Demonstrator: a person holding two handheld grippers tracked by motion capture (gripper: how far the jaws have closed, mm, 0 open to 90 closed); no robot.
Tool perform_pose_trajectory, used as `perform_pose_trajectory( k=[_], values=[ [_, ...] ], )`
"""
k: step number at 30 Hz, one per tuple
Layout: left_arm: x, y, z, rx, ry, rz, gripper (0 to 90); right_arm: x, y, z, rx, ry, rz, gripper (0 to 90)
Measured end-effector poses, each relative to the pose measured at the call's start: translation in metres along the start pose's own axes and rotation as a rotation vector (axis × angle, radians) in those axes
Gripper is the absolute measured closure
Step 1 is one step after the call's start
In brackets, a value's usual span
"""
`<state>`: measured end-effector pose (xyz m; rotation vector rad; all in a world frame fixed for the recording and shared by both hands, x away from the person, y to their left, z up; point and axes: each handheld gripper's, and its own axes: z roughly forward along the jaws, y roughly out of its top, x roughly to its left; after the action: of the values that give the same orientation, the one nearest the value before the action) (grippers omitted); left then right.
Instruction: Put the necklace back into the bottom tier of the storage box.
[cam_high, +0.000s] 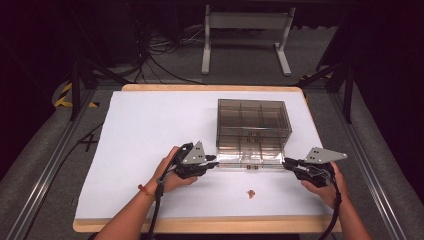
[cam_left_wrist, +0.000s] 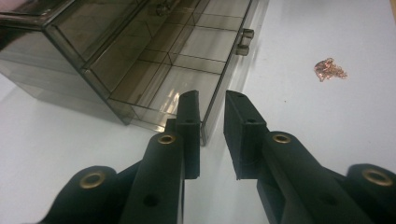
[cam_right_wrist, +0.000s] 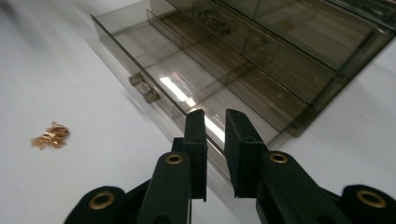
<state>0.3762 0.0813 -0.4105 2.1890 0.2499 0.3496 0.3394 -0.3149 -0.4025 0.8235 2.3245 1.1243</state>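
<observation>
A smoky clear drawer box stands on the white table top, with its bottom drawer pulled out toward me. My left gripper is at the drawer's left front corner. In the left gripper view its jaws stand a little apart, with the edge of the drawer front between them and a gap showing. My right gripper is at the right front corner. Its jaws are likewise a little apart astride the front panel. A small rose-gold chain lies in front of the drawer.
The chain lies bunched on bare white surface between my two hands. The drawer has a small clear handle at mid-front and dividers inside. Beyond the table's far edge are a white stand and floor cables.
</observation>
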Motion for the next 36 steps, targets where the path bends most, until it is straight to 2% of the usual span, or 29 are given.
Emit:
perform_pose_trajectory(
  k=[3, 6, 15, 19, 26, 28, 30, 32, 36],
  values=[
    [-0.003, -0.009, -0.009, -0.013, 0.016, -0.017, 73.5, 0.011, 0.005, 0.002, -0.028, 0.031, -0.003, 80.5],
    [-0.006, -0.016, -0.016, -0.013, 0.025, -0.023, 71.9, 0.022, 0.006, 0.003, -0.031, 0.048, -0.025, 81.7],
    [-0.016, -0.035, -0.029, 0.028, 0.033, -0.026, 67.1, 0.043, 0.001, 0.004, -0.034, 0.079, -0.037, 80.4],
    [-0.017, -0.042, -0.032, 0.026, 0.039, -0.036, 62.8, 0.046, 0.000, 0.004, -0.039, 0.084, -0.033, 78.5],
    [-0.016, -0.057, -0.040, 0.009, 0.062, -0.094, 55.5, 0.053, -0.004, 0.008, -0.029, 0.106, -0.041, 73.6],
    [-0.017, -0.060, -0.041, 0.005, 0.074, -0.091, 53.3, 0.054, -0.005, 0.010, -0.021, 0.112, -0.047, 71.6],
    [-0.019, -0.062, -0.042, 0.005, 0.087, -0.096, 44.6, 0.058, -0.005, 0.014, -0.007, 0.131, -0.056, 69.7],
    [-0.019, -0.063, -0.041, 0.000, 0.092, -0.103, 43.6, 0.060, -0.005, 0.016, -0.006, 0.136, -0.058, 69.0],
    [-0.020, -0.064, -0.042, -0.017, 0.094, -0.117, 38.0, 0.069, -0.005, 0.024, 0.007, 0.179, -0.067, 64.8]
  ],
)
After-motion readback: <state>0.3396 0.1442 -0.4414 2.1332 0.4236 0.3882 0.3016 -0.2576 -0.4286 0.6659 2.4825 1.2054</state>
